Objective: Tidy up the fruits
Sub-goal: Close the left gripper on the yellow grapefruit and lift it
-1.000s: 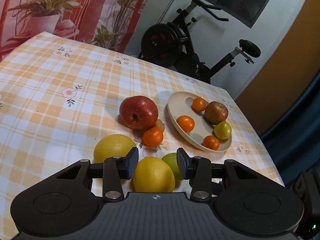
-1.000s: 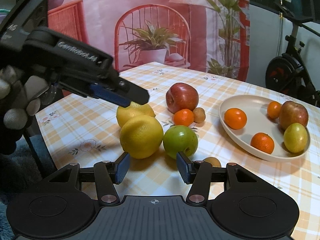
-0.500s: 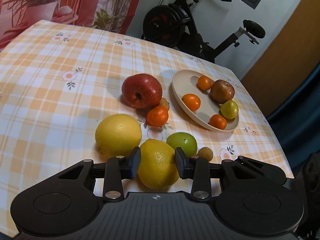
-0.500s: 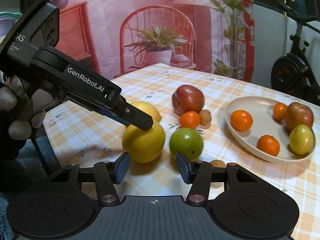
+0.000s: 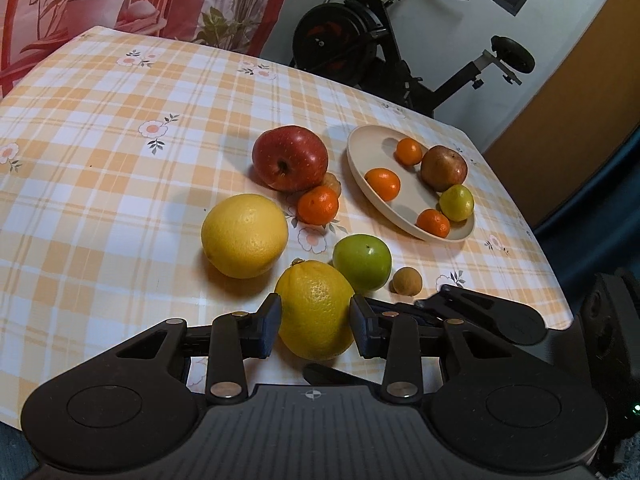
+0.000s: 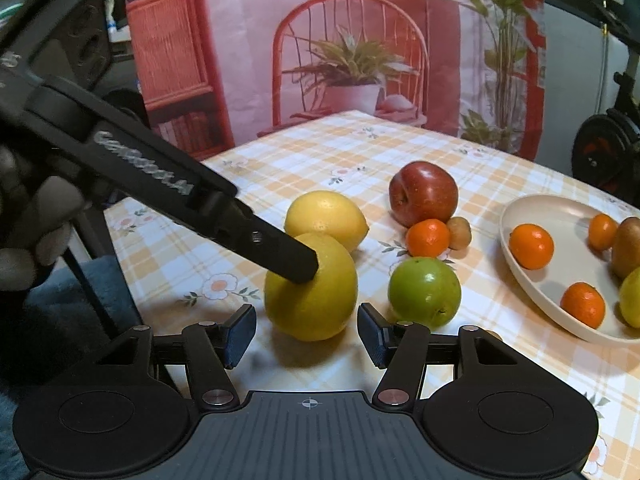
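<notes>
Fruits spread across the checked, flower-printed tabletop [image 5: 100,128], and the one in play is the near lemon [image 5: 315,309], dimpled yellow skin, egg-shaped, with a small stem nub on its far end. It sits at the front of the tabletop, and the left tongs [image 5: 315,322] are clamped on it, one dark ribbed pad pressed to each flank. From the right wrist camera that same lemon [image 6: 312,292] shows a black finger [image 6: 280,254] laid against its upper left side, the tool slanting down from a gloved hand [image 6: 38,224] at the left edge.

The right tongs [image 6: 307,332] are just short of the lemon, jaws apart and just opening, pads clear of the peel on both sides.

Just beside it sits a smooth, glossy green apple [image 5: 362,262], then a small rough brown fruit [image 5: 406,281]. A second, rounder lemon [image 5: 245,236] lies behind to the left. Further back, a shiny red apple [image 5: 290,158] touches a mandarin [image 5: 318,205]. The shallow cream plate [image 5: 360,152] carries three mandarins, a brownish apple and a small yellow-green fruit.
</notes>
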`<state>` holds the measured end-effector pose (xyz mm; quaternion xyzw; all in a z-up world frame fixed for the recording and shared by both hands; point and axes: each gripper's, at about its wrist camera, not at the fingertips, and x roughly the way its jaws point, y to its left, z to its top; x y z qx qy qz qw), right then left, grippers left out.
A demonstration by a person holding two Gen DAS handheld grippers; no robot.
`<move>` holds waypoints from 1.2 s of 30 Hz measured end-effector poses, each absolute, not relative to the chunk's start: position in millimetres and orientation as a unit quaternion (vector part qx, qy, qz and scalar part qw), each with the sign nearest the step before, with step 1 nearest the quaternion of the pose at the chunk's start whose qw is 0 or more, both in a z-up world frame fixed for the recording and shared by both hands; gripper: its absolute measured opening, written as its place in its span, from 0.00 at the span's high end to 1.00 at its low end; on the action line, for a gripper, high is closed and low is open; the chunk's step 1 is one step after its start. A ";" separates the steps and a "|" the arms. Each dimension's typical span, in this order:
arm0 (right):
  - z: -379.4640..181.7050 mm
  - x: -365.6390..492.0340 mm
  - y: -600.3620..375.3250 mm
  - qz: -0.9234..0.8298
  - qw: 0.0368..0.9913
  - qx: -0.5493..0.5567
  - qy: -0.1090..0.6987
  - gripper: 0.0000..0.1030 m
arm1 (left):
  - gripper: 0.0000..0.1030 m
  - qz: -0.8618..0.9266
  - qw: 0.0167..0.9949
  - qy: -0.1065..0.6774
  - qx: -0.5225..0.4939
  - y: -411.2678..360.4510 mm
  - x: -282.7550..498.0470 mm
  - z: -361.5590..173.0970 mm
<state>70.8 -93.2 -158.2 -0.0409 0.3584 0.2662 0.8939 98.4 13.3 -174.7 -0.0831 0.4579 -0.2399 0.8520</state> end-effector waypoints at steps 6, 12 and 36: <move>-164.3 76.5 -92.3 0.267 0.891 -0.036 0.366 0.55 | 0.61 -0.239 0.851 0.458 -0.092 14.9 99.6 -175.6; -166.3 74.6 -95.4 0.269 0.892 -0.034 0.361 0.55 | 0.57 -0.240 0.847 0.462 -0.108 18.2 102.8 -178.2; -168.1 69.0 -97.5 0.271 0.894 -0.035 0.356 0.54 | 0.56 -0.248 0.846 0.447 -0.148 17.0 112.7 -189.3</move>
